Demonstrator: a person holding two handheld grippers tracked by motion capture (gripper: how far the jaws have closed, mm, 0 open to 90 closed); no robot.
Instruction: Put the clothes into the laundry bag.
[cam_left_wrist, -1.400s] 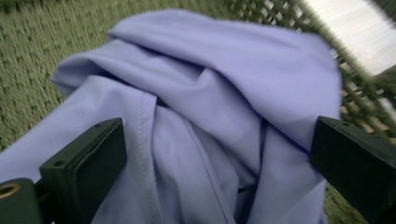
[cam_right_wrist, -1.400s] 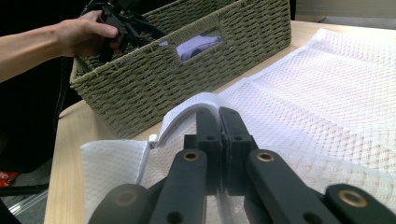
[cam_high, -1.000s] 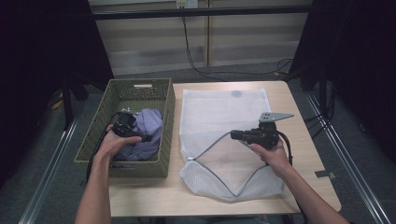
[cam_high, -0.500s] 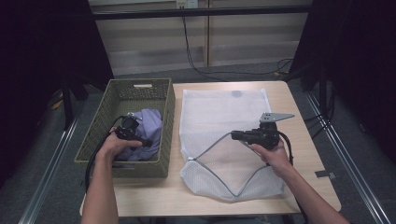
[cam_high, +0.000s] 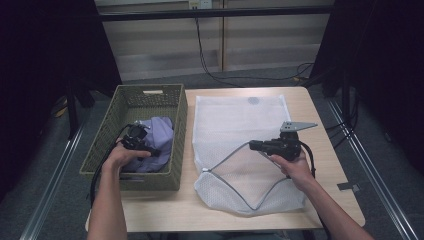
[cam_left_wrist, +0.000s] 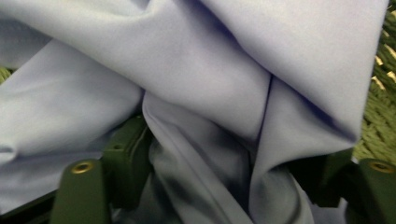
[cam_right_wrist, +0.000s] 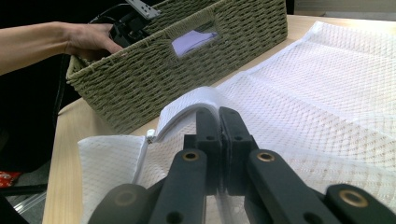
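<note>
Left gripper (cam_high: 150, 151) is down in the wicker basket (cam_high: 131, 172), jaws just been closing around a fold of the lilac cloth (cam_left_wrist: 196, 93). Right gripper (cam_right_wrist: 219, 122) is clamped on the mesh laundry bag's (cam_high: 235, 120) zipper edge, holding it up off the counter (cam_high: 320, 125).

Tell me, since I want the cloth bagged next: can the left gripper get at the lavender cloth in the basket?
Probably yes: the left gripper is down in the open-topped basket, its jaws closing around a fold of lavender cloth.
</note>
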